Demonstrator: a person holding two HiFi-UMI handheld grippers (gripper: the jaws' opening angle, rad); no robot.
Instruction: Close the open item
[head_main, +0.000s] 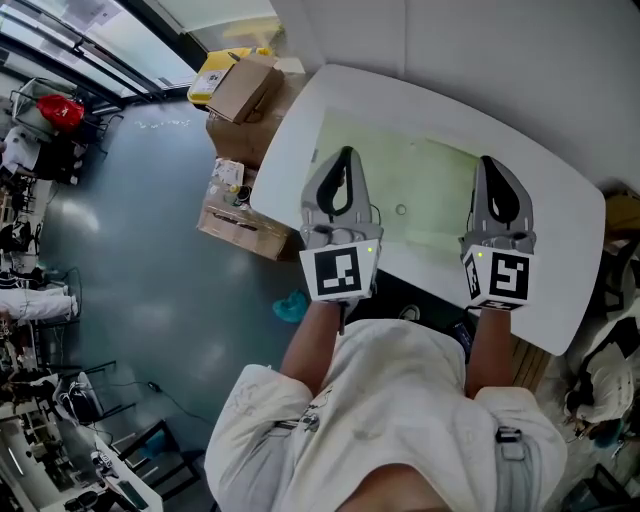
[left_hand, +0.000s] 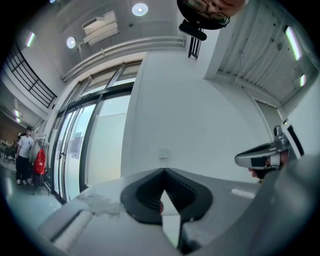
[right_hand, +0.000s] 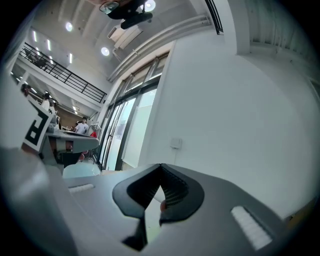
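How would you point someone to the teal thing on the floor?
Find the white table; brown cardboard boxes sit on the grey floor at its left end. On the near side of those boxes lies a small teal lump, the only bright blue-green thing there.

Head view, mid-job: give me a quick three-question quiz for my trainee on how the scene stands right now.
1. True or false: the left gripper and the right gripper both have their fingers spread wide apart.
2. What covers the middle of the white rounded table? A: a pale green mat. B: a red cloth. C: a metal tray.
3. Where do the brown cardboard boxes lie?

Key
1. False: both pairs of fingers are shut, with nothing between them.
2. A.
3. On the floor, beside the table's left edge in the head view.
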